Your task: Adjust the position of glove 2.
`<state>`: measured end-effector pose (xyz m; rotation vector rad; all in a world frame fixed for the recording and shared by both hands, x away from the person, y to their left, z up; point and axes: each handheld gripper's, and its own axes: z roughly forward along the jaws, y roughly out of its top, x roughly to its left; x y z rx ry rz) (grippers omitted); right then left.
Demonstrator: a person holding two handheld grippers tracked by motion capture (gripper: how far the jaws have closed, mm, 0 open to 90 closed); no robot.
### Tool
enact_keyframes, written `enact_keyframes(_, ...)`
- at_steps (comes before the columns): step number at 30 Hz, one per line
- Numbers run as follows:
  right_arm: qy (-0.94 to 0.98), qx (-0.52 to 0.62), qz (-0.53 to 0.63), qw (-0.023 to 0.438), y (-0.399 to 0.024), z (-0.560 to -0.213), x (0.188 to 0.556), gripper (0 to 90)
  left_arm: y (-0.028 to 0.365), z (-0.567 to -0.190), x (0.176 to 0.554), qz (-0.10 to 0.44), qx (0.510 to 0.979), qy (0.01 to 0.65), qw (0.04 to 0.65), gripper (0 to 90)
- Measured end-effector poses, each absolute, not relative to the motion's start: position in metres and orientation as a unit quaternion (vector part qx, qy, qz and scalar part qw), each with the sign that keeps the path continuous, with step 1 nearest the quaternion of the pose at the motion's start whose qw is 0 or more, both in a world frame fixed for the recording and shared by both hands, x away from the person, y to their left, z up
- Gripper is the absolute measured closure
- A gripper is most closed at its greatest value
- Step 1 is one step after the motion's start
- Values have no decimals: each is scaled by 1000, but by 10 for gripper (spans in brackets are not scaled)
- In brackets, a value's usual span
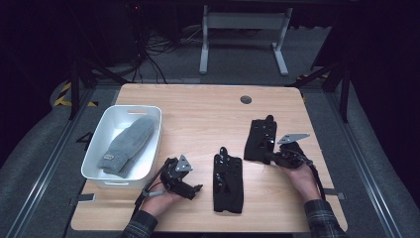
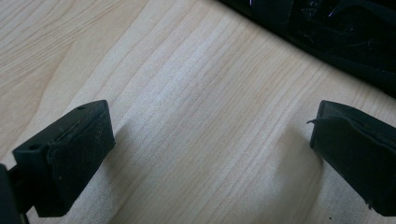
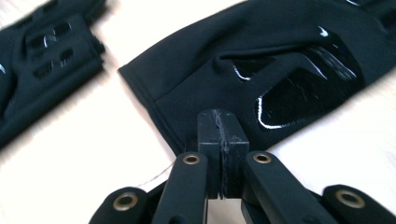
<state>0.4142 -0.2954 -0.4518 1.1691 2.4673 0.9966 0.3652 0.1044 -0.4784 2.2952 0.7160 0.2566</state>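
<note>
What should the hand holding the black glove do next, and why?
Probably lift it and carry it toward the white bin. The right gripper is shut on the cuff of the far black glove, and a grey glove already lies in that bin. The left gripper is open over bare table.

Left gripper [image 2: 205,154] jaws spread wide over bare wooden table [image 2: 187,93]; black glove [image 2: 345,32] at upper right.
</note>
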Motion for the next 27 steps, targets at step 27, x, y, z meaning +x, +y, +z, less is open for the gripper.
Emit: enact_keyframes(27,804,439,360,177,-313,-445,457,900,104,-478,368,99,889,274,354,0)
